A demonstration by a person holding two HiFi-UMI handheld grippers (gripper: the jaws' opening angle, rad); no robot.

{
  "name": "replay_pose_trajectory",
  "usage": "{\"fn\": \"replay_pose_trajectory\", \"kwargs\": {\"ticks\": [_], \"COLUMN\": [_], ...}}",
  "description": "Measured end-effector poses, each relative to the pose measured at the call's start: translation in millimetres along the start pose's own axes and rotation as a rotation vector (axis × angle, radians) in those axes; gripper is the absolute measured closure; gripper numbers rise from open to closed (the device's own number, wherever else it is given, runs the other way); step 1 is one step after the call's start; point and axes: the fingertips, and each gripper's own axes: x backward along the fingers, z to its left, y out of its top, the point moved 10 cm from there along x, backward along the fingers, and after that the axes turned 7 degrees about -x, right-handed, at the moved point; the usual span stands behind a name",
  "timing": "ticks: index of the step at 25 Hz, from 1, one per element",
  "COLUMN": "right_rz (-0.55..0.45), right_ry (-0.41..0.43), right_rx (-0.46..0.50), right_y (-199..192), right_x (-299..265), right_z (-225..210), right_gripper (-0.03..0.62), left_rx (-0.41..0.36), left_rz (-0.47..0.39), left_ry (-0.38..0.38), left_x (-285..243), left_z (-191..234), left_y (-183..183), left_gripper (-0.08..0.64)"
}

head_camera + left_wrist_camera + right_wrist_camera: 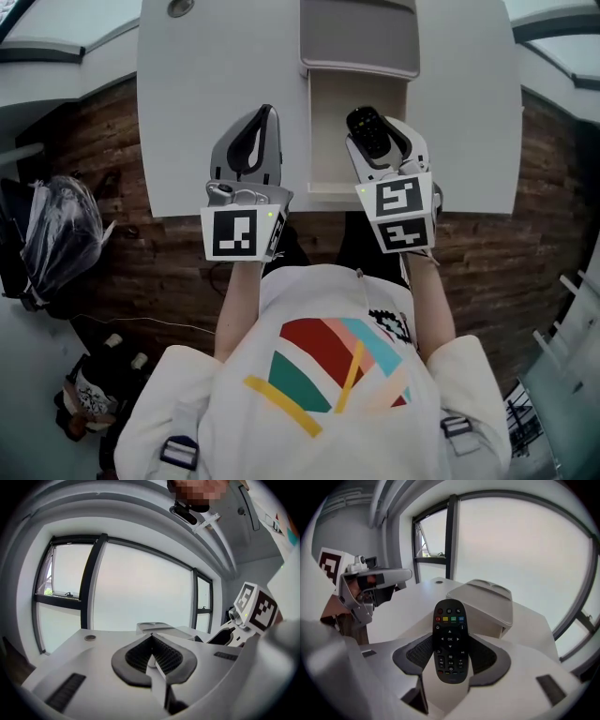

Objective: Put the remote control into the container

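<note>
The right gripper [450, 640] has its jaws part-way apart and closed on the remote control [450, 641]. The two ribbed pads [417, 654] press on its long edges. The remote control stands lengthwise between the jaws with its button face turned up toward the gripper's camera. Its near end sits deep between the pads, toward the gripper's body. Its far end, with the row of coloured keys, reaches out past the fingertips.

Just ahead of those fingertips and slightly to their right stands the container [483, 603], a pale box on the white table [412, 606]. In the head view the right gripper [375, 133] holds the remote control [367, 131] over the right side of the container [323, 141], where its open compartment shows. The container's grey covered part lies farther ahead of the jaws.

The left gripper [151, 638] has its jaws brought together, tips meeting, with nothing between them. In the head view the left gripper [265, 117] is over the table [216, 94], to the left of the container's open compartment and beside the right gripper, not touching it. The container lies ahead of the left jaws and to their right.
</note>
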Motion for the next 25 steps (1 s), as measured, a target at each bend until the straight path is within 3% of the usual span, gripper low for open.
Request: {"fn": "replay_pose_trajectory", "kwargs": {"ticks": [7,12,18,22,25], "right_rz": [0.185,0.321,0.365,0.351,0.297], "right_ry": [0.001,0.036,0.037,0.073,0.038], "right_rx": [0.179,0.309,0.277,0.267,0.229], "right_y": [1.7,-10.0,-5.4,-7.0,-12.5], "right_x": [-27.8,-62.2,-68.1,-69.8,-66.4], "right_z": [20.9,36.8,37.3,34.7,32.9], "right_gripper": [0.351,0.359,0.357,0.357,0.325], "left_rx": [0.021,0.018,0.030,0.034,0.052], "left_rz": [0.011,-0.001,0.009,0.007,-0.020], "left_ry": [0.070,0.168,0.266,0.278,0.270], "left_x": [31.7,63.3,91.8,95.1,95.2], "left_z": [28.1,55.2,83.3,87.1,87.0], "left_y": [-8.0,-5.2,-9.3,-10.5,-8.4], "left_gripper": [0.557,0.557,0.557,0.557,0.557]}}
